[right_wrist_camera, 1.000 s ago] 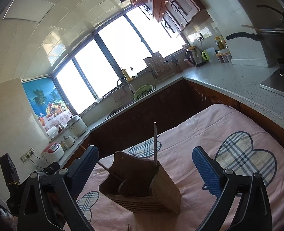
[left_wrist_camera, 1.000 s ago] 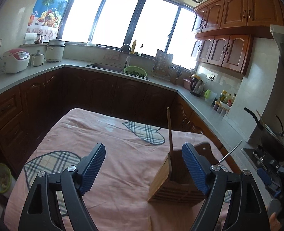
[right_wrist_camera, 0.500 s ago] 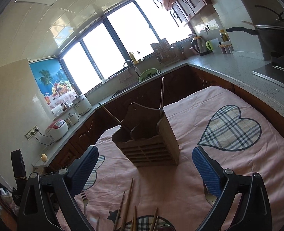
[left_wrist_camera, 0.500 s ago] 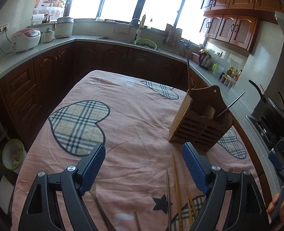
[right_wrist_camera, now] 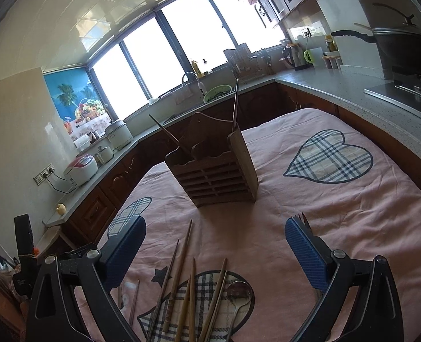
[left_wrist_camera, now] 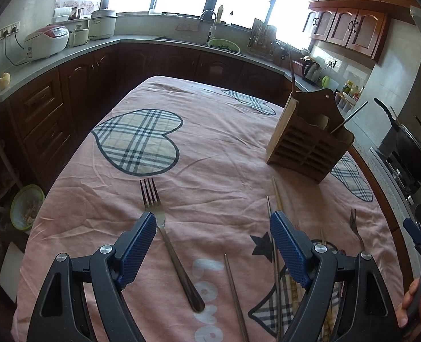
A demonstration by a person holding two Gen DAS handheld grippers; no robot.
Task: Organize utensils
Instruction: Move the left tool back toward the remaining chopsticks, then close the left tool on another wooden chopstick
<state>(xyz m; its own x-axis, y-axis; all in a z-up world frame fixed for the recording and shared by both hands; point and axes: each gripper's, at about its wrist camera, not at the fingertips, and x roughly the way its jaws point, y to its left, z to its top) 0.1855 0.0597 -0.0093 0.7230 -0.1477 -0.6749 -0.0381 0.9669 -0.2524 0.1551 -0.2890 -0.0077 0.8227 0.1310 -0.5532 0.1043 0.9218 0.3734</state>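
We start at the left gripper (left_wrist_camera: 212,246): its blue pads are spread wide, with nothing between them. Just under its left finger (left_wrist_camera: 137,246) lies a fork (left_wrist_camera: 167,238) on the pink cloth (left_wrist_camera: 210,154), tines pointing away from us, its handle running back between the fingers. Beside the right finger we catch a few chopsticks (left_wrist_camera: 276,199), mostly hidden behind it, and one lone chopstick (left_wrist_camera: 234,290) near the lower edge. Farther right lies a second fork (left_wrist_camera: 354,225). At the far right edge a hand (left_wrist_camera: 412,299) grips the other tool's handle.

Now the right gripper (right_wrist_camera: 214,245): also spread wide, holding nothing. This view gives us what the left one hides, the whole bundle of chopsticks (right_wrist_camera: 187,290) fanned out between the fingers on a plaid heart, and a metal spoon (right_wrist_camera: 239,292) lying beside them, bowl pointing away. Fork tines (right_wrist_camera: 303,219) peek out behind the right finger tip.

Beyond both tools stands the wooden holder (left_wrist_camera: 310,139) on the cloth, well apart from the loose pieces. From the right view the holder (right_wrist_camera: 214,168) faces us with its slatted front, one chopstick (right_wrist_camera: 234,104) upright at its right end and another (right_wrist_camera: 170,136) leaning out to the left.
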